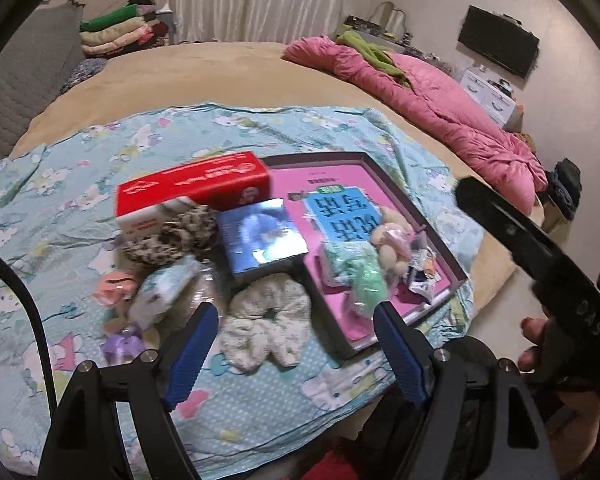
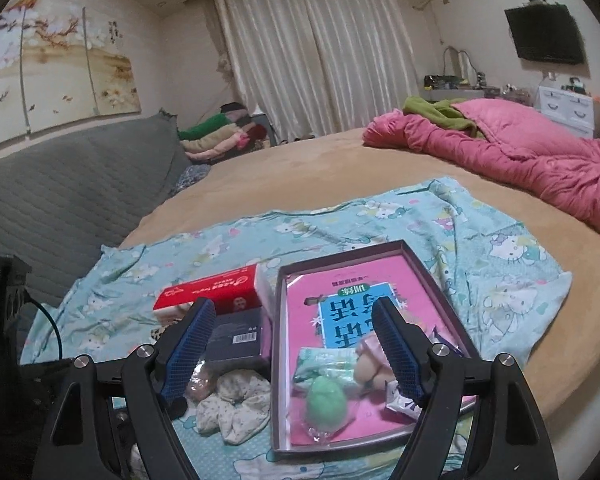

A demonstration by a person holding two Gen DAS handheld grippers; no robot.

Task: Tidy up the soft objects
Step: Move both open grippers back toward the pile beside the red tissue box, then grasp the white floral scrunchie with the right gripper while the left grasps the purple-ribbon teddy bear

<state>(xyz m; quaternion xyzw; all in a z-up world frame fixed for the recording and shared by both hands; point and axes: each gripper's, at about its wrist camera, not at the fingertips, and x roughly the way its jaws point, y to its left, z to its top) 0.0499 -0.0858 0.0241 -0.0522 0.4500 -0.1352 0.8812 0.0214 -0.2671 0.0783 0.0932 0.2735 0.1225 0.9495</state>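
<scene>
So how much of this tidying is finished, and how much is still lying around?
Done, it seems: a green squishy toy, a small plush and some packets lie in the pink-lined box. In hand: nothing; the left gripper and right gripper are both open and empty. Left: the white scrunchie, leopard scrunchie and small toys still lie on the sheet.

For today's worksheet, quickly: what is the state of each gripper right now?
Left gripper: open, holding nothing, above the white scrunchie.
Right gripper: open, holding nothing, above the tray.
</scene>
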